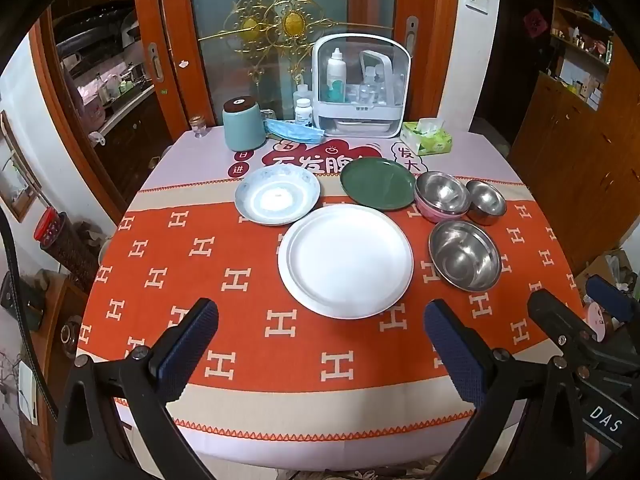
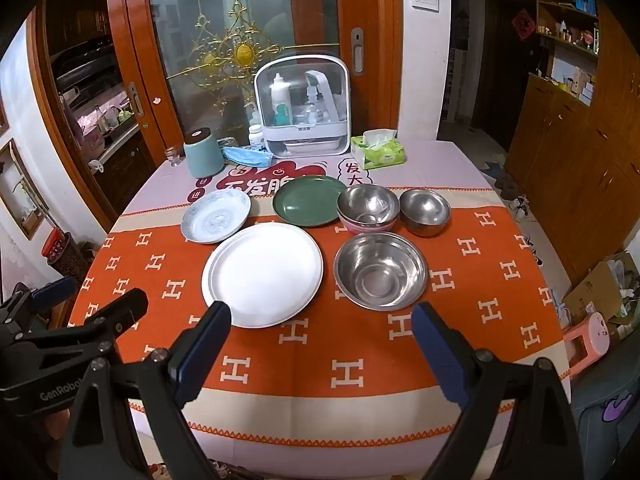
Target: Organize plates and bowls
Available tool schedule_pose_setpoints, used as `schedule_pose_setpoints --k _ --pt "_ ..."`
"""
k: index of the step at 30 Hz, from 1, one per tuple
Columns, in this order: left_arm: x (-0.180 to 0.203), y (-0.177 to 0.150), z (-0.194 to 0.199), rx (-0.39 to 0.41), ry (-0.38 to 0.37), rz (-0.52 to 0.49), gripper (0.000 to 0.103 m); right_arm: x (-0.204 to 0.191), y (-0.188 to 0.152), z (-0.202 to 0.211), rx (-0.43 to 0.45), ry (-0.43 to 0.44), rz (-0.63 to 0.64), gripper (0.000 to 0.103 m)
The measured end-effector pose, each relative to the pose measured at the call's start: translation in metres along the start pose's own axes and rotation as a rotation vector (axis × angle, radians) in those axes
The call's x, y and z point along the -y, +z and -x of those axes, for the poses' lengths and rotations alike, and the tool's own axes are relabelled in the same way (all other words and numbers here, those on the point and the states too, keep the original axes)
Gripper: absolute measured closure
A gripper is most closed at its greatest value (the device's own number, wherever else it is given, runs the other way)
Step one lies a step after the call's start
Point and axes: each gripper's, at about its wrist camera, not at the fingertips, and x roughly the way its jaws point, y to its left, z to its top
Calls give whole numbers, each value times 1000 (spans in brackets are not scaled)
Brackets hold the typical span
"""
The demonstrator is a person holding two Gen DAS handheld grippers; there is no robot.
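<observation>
hovering short of the dishes, left gripper [image 1: 320, 344] and right gripper [image 2: 320, 344] both spread wide, empty. white plate [image 1: 346, 260] sits mid-table; stack smaller plates onto it, nest bowls [image 2: 380, 270].

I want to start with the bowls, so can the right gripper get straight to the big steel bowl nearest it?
Probably yes. The right gripper is open and empty, and only bare tablecloth lies between it and the big steel bowl.

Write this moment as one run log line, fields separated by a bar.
stage: start, nothing moved | left gripper: open, empty | right gripper: open, empty | white plate: nearest, flat on table | steel bowl: beside it
</observation>
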Motion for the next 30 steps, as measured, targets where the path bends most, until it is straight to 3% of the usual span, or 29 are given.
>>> schedule_pose_setpoints --k 30 --pt "0 -3 -4 -17 -19 -3 1 -2 -1 -1 -2 3 -5 11"
